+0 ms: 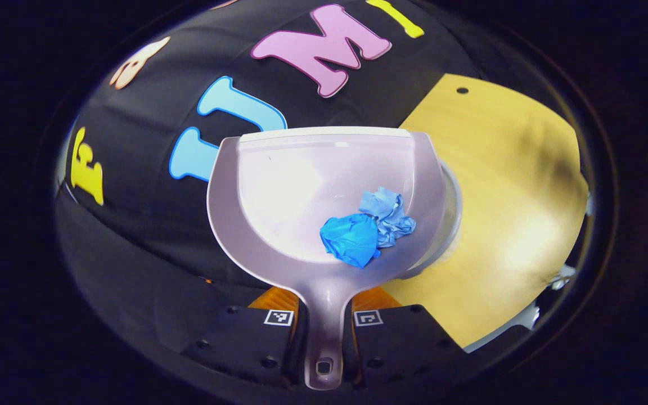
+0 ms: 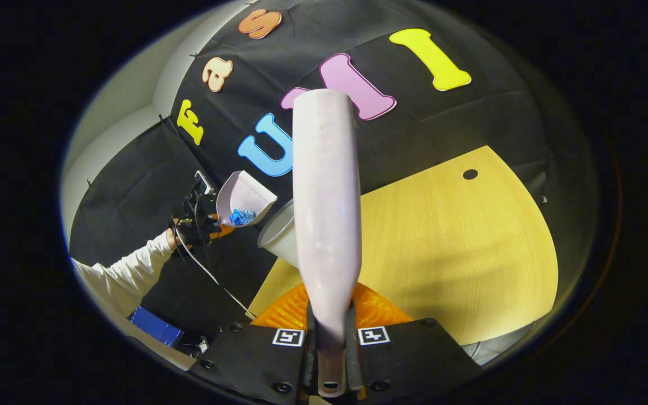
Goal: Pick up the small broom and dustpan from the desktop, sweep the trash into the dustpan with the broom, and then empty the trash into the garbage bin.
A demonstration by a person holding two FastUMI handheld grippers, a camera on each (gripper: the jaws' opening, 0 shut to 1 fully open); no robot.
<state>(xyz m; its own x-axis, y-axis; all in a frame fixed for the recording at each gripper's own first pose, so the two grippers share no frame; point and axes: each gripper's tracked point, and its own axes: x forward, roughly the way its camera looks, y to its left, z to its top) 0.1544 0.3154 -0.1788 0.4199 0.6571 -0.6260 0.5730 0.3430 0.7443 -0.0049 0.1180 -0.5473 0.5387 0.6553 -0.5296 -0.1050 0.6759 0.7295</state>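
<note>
In the left gripper view a pale translucent dustpan [image 1: 301, 185] is held by its handle, my left gripper [image 1: 324, 329] shut on it. Two crumpled blue scraps of trash [image 1: 366, 228] lie in its pan. Behind its right side peeks the rim of a white garbage bin [image 1: 452, 214]. In the right gripper view my right gripper [image 2: 329, 340] is shut on the handle of the small broom [image 2: 327, 208], which points away from me, its bristles hidden. Farther left there, the dustpan [image 2: 243, 198] with the blue trash [image 2: 241, 216] hangs tilted beside the bin [image 2: 278, 236], held by the left gripper [image 2: 200, 219].
A light wooden desktop [image 2: 459, 253] with a small dark hole [image 2: 469, 174] spreads to the right. A person's white sleeve [image 2: 127, 267] reaches in from the left. A blue object [image 2: 155, 326] lies low at the left, past the desk's edge.
</note>
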